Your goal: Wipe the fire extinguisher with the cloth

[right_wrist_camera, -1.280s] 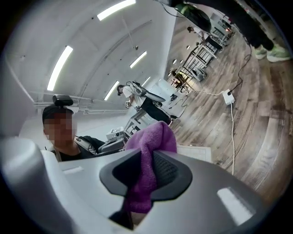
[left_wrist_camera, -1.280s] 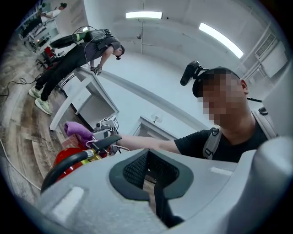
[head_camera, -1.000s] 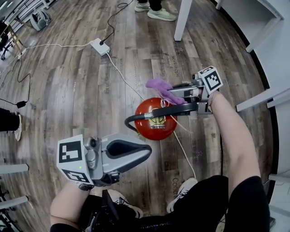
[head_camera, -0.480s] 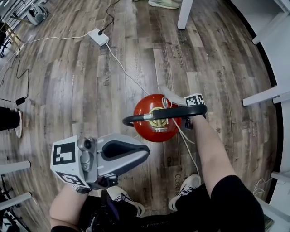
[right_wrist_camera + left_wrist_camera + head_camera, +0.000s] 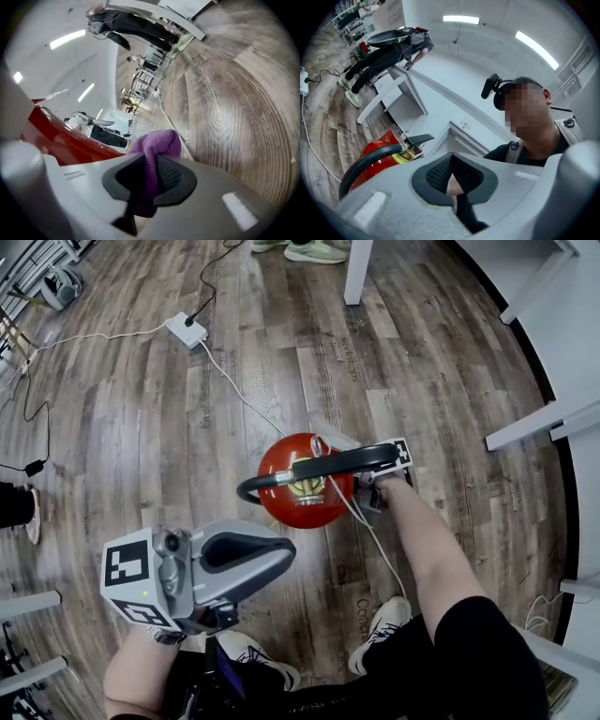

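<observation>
R claw [image 5: 150, 165] clamped on purple cloth [image 5: 157, 144], low beside red fire extinguisher [image 5: 281, 498], which stands upright on wood floor [image 5: 141, 427]. L claw [image 5: 287, 557] pinched together, empty, near its black hose [image 5: 328, 463]. Floor print [image 5: 362, 615] too blurry to read.

Wood-plank floor [image 5: 122, 446] with a white power strip [image 5: 185, 331], white table leg [image 5: 357, 268].

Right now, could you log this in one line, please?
right tool: shut on purple cloth beside fire extinguisher | left tool: shut, empty
</observation>
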### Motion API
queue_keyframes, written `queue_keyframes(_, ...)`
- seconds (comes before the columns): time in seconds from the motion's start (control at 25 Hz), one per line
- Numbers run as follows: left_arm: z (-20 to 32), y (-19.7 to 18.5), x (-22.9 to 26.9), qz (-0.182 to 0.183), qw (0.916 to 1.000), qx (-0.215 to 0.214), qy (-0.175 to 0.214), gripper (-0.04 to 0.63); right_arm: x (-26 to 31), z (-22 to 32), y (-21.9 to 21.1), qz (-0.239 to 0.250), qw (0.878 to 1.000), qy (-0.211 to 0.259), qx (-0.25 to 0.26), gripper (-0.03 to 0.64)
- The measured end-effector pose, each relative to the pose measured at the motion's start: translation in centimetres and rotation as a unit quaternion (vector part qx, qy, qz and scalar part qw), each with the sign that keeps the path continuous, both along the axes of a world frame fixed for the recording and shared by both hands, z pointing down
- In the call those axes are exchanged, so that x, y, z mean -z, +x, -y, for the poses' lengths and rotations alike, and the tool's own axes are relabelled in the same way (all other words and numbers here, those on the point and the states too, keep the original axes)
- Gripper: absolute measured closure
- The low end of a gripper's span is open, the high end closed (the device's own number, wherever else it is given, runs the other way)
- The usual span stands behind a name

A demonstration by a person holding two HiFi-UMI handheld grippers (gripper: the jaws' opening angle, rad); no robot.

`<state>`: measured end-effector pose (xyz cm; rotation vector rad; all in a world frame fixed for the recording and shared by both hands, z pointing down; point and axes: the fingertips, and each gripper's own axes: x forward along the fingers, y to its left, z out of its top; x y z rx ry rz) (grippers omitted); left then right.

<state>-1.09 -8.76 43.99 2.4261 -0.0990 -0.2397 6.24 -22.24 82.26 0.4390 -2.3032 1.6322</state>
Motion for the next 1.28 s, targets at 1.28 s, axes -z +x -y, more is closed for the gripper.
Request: queue_keyframes(1.28, -1.9, 1.4, 0.6, -0.011, 0.9993, -0.026, 0.024, 0.598, 24.0, -9.2, 2.8, 0.093, 0.979, 0.139, -0.118, 0.548)
